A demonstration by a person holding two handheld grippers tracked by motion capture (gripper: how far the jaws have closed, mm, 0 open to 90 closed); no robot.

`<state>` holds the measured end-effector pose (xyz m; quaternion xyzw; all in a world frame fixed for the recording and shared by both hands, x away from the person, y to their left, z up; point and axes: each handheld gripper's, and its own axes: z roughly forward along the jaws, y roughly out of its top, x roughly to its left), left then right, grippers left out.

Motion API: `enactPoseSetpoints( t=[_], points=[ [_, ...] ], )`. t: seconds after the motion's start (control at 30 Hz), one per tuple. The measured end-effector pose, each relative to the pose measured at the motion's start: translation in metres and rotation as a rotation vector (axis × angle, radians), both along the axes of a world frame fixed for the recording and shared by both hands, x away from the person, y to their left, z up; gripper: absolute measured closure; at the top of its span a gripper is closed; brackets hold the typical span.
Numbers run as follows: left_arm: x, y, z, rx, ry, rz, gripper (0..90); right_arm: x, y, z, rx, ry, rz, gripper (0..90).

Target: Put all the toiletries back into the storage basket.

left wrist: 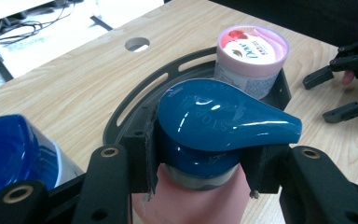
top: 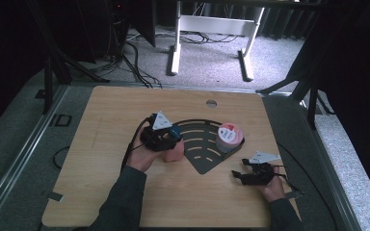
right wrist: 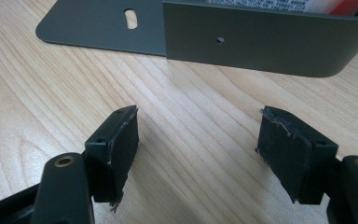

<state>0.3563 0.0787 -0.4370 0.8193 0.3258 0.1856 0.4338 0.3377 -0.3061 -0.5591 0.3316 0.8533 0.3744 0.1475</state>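
Grey carpet, white desk frame and dark curtains beyond the table

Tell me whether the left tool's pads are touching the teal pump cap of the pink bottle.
Touching. The left gripper view shows the left tool with both pads pressed against the teal pump cap of the pink bottle, no gap.

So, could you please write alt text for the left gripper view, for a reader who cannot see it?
The left gripper is shut on the blue pump head of a pink bottle. Behind it, a pink-lidded jar stands in a dark fan-shaped tray on the wooden table. The right gripper is at the right edge.
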Motion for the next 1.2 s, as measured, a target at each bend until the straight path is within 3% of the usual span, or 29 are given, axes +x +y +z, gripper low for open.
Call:
enactPoseSetpoints(
  t=[0.53, 1.2],
  points=[
    [0.001, -0.009, 0.011, -0.004, -0.015, 0.001, 52.6, 0.0, 0.0, 0.0, 0.0, 0.001, 0.0, 28.7],
    [0.007, -0.028, 0.012, -0.029, -0.018, -0.017, 52.6, 0.001, 0.0, 0.0, 0.0, 0.001, 0.005, 28.6]
  ],
)
